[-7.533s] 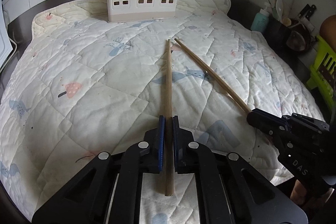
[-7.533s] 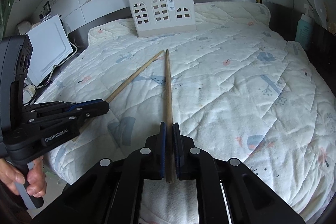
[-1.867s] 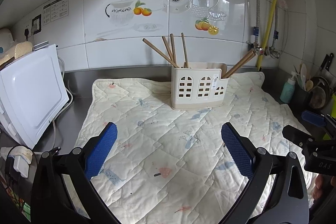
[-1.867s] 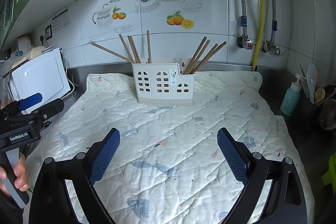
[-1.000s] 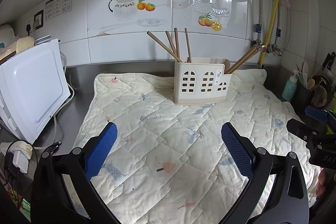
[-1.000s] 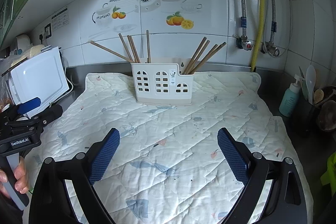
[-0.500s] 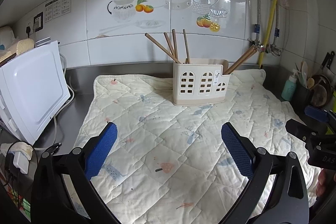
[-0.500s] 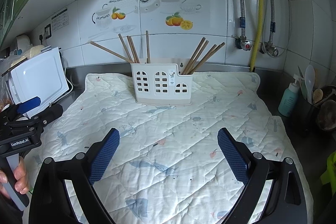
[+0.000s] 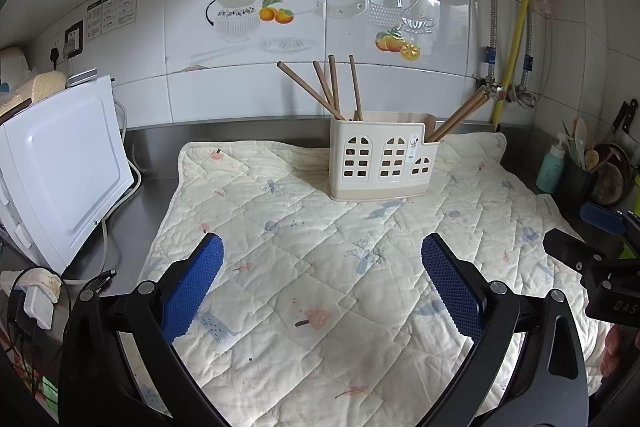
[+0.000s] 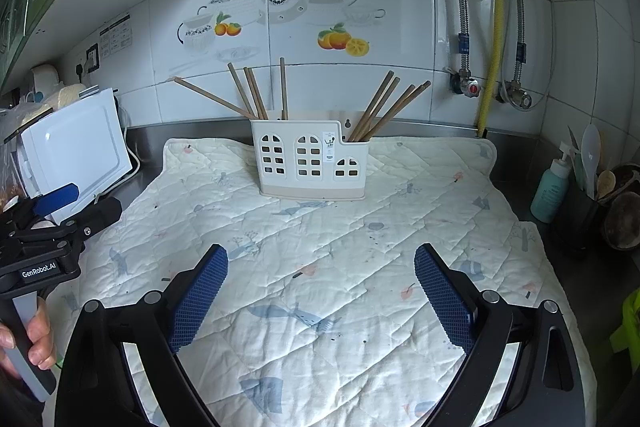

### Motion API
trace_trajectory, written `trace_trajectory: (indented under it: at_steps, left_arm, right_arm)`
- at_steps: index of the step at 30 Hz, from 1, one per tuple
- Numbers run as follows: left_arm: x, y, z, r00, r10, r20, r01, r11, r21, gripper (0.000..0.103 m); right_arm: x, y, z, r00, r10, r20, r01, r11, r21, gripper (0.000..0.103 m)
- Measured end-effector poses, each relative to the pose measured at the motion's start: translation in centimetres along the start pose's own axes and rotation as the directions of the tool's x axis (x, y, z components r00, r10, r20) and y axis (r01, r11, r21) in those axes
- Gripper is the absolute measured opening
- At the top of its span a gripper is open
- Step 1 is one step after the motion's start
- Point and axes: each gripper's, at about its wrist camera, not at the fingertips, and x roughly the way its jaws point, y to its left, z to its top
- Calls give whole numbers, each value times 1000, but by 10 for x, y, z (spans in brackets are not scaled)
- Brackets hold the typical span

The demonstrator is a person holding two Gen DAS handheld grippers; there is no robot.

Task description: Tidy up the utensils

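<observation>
A cream utensil holder (image 9: pixel 382 161) (image 10: pixel 312 161) with window cut-outs stands at the back of the quilted mat (image 9: pixel 320 267) (image 10: pixel 340 247). Several wooden chopsticks (image 9: pixel 332 87) (image 10: pixel 256 93) stand in its left compartment and several more (image 9: pixel 460 115) (image 10: pixel 390 105) lean in its right one. My left gripper (image 9: pixel 322 277) is wide open and empty, above the mat's near part. My right gripper (image 10: pixel 320 291) is wide open and empty, also above the mat's near part. Each shows in the other's view, the right gripper (image 9: pixel 592 239) at the right and the left gripper (image 10: pixel 60 215) at the left.
A white appliance (image 9: pixel 60 167) stands left of the mat, with a cable and plug (image 9: pixel 36 295). At the right are a teal bottle (image 10: pixel 554 187) and a dark pot of utensils (image 10: pixel 588 203). A tiled wall with pipes (image 10: pixel 496 7) is behind.
7.5 s ago each gripper was shut on a chopstick lying on the mat. Now both are open and empty, with no chopsticks on the mat. Over the last second, hardly any movement.
</observation>
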Motion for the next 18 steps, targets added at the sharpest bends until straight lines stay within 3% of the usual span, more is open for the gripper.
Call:
trace_trajectory:
  at_steps: [13,18]
  left_arm:
    - [1,-1,-1,1000,-3,-6,3,1000,3,98]
    - [1,-1,-2,1000,-1,-6,1,1000,4,98]
  right_arm:
    - [1,2,0,1000,10,-3,-10,1000,-7,92]
    - [2,3,-2,999,-50,6,50,998,-34,92]
